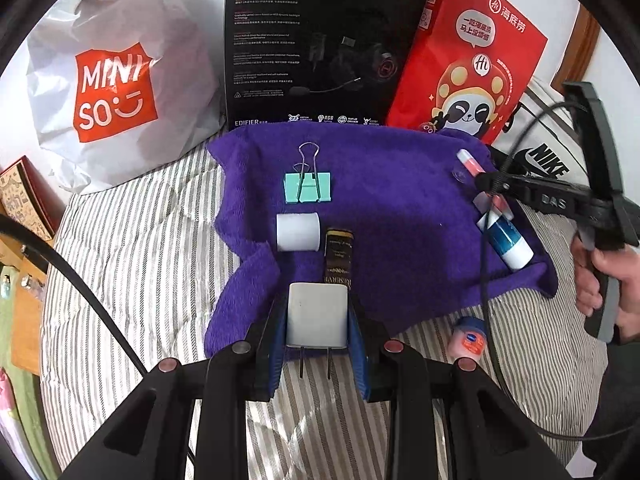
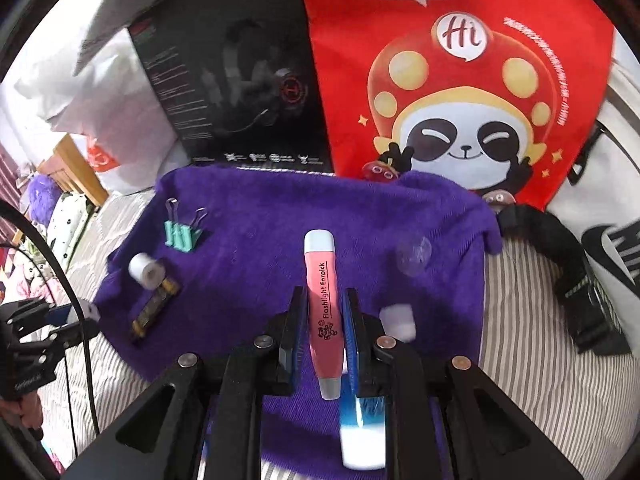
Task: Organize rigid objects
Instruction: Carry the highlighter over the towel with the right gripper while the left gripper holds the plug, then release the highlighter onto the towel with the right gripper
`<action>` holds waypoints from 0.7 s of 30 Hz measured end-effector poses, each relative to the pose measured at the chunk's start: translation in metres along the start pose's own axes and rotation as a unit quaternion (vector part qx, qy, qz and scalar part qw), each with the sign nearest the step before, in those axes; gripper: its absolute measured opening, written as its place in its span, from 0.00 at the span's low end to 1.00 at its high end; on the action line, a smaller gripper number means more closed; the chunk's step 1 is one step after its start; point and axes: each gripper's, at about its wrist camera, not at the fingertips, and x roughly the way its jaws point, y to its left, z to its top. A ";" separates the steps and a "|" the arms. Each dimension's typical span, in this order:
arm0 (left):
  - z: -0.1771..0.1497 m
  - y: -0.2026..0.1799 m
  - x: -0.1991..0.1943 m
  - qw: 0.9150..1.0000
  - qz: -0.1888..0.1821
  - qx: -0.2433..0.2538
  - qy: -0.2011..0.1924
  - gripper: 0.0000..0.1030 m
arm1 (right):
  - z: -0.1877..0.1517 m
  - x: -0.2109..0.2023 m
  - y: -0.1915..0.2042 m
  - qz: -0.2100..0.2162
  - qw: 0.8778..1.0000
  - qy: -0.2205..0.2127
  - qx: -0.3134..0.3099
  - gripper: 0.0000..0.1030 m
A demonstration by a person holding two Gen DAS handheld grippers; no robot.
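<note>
My left gripper point(image 1: 318, 312) is shut on a white plug adapter point(image 1: 317, 314), prongs toward the camera, over the near edge of a purple towel point(image 1: 380, 200). On the towel lie a green binder clip point(image 1: 307, 187), a white roll point(image 1: 298, 232) and a dark gold-capped tube point(image 1: 339, 254). My right gripper point(image 2: 323, 300) is shut on a pink flashlight earpick point(image 2: 324, 304), held above the towel point(image 2: 260, 220). A blue-and-white tube point(image 2: 362, 428) lies under its right finger; in the left wrist view this tube point(image 1: 508, 242) sits at the towel's right edge.
A striped bedsheet point(image 1: 140, 280) lies under the towel. Behind it stand a white Miniso bag point(image 1: 112, 92), a black headset box point(image 1: 312, 40) and a red panda bag point(image 1: 468, 64). A small pink jar point(image 1: 466, 338) sits on the sheet. A clear suction cup point(image 2: 414, 256) rests on the towel.
</note>
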 end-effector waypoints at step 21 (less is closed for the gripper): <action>0.002 0.010 0.008 1.000 -0.010 -0.015 0.002 0.26 | 0.014 0.061 -0.012 -0.042 0.998 0.049 -0.018 0.17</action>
